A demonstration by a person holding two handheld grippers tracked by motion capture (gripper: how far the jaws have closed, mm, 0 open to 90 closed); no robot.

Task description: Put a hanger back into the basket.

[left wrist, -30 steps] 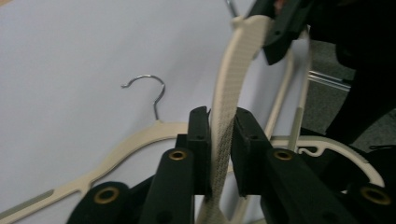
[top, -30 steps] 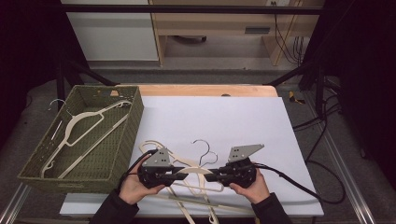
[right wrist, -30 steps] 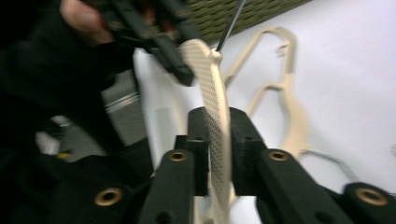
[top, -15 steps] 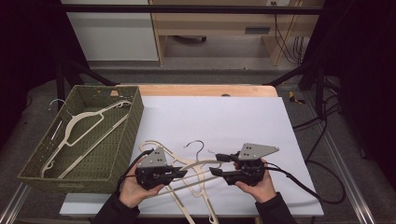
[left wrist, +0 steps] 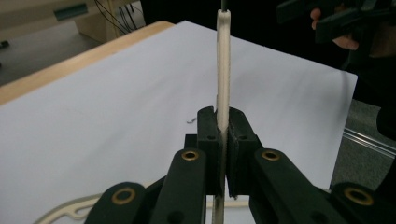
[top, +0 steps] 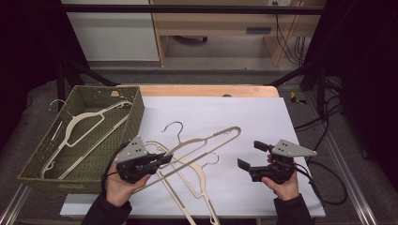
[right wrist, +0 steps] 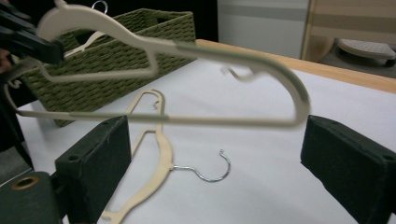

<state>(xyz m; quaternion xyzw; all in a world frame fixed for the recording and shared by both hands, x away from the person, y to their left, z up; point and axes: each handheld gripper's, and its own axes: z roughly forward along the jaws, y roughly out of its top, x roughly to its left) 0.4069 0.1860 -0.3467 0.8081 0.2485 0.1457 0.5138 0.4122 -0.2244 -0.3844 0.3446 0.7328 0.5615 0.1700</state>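
My left gripper (top: 165,159) is shut on one end of a cream hanger (top: 206,139), which it holds raised and tilted over the white table; its metal hook (top: 174,126) points toward the far side. In the left gripper view the jaws (left wrist: 223,123) pinch the hanger's thin edge (left wrist: 223,70). My right gripper (top: 249,154) stands open at the right, apart from the hanger; its jaws have just been opening and nothing is between its pads (right wrist: 98,156). The raised hanger (right wrist: 187,49) hangs blurred in front of them. A second cream hanger (top: 195,180) lies flat under the first.
A green woven basket (top: 136,108) stands at the table's left edge with another cream hanger (top: 84,124) inside. The white sheet (top: 281,117) covers the table, with a wooden strip along the far edge. Cables trail off to the right.
The right gripper let go of the hanger, opened and drew away to the right. The left gripper lifted its end, and the hanger swung up and tilted toward the far right.
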